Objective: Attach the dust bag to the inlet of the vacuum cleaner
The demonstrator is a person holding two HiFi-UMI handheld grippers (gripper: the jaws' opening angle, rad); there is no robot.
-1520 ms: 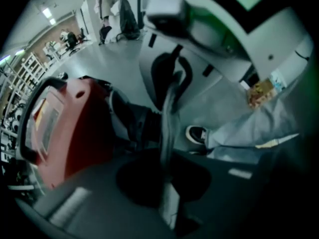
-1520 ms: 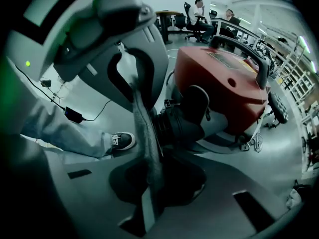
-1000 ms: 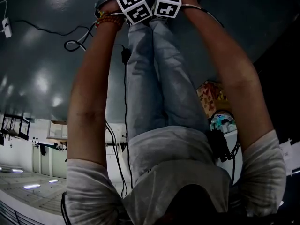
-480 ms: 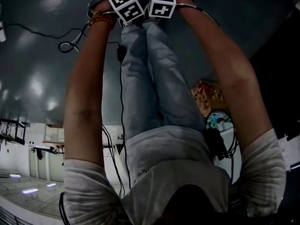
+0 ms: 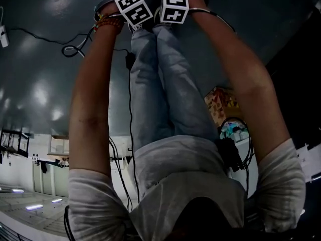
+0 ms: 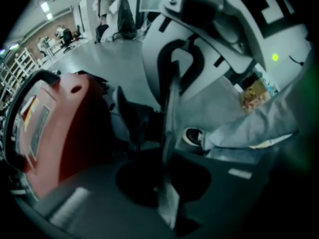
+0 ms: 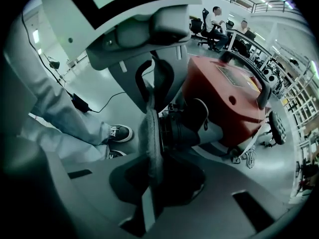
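The left gripper (image 6: 166,176) and right gripper (image 7: 148,180) are each clamped on the grey dust bag (image 7: 149,128), which shows edge-on between both pairs of jaws. The black inlet (image 7: 180,127) of the red vacuum cleaner (image 7: 234,101) is just beyond the bag, right of the right gripper's jaws; whether the bag is seated on it I cannot tell. The bag looks felt-like, light and limp, so it is best pinched at opposite edges near its opening; the vacuum's yellow label (image 6: 36,128) is too blurred to read, and no brand shows.

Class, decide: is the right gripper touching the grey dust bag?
Touching. The right gripper view shows the right gripper clamped on the dust bag along its grey edge.
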